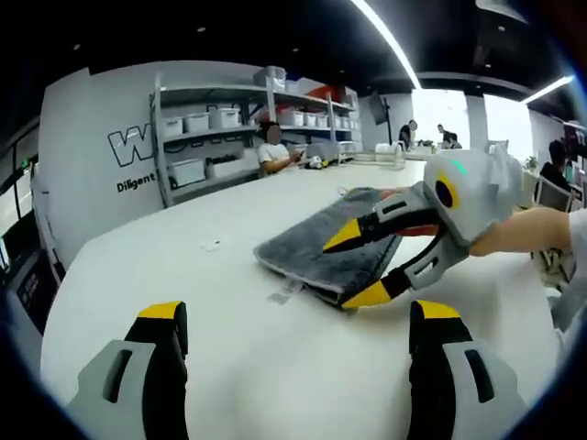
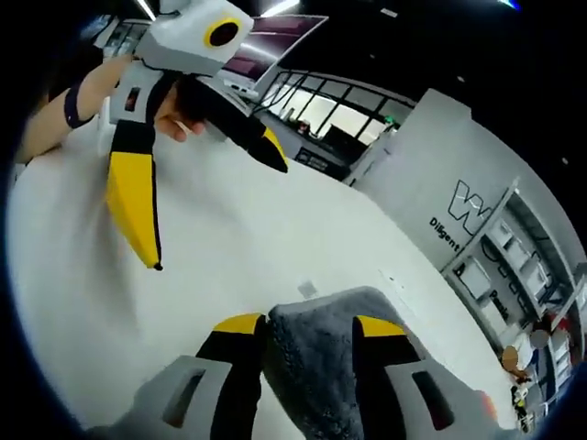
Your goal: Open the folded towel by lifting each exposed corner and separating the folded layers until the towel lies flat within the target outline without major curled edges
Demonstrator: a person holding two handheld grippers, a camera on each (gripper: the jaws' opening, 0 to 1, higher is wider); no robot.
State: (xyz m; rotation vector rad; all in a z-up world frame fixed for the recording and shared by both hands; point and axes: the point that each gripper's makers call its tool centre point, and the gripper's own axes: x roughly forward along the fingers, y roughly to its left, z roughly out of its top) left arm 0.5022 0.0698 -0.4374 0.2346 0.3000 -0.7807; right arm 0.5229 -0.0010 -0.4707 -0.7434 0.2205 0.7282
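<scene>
Currently, the grey towel [image 2: 321,353] is held between the jaws of the right gripper [image 2: 307,328] on the white table [image 1: 229,275]; the left gripper [image 1: 298,316] is spread wide, holding nothing.

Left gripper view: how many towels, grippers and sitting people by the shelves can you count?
Folded grey fluffy towel: 1
Grey grippers with yellow tips: 2, the left gripper and the right gripper
Seated person in white by the shelves: 1
Total: 4

White table [image 1: 229,275], shelving with bins [image 1: 206,137] against a lettered wall [image 1: 101,147], ceiling light strips [image 1: 390,41].
</scene>
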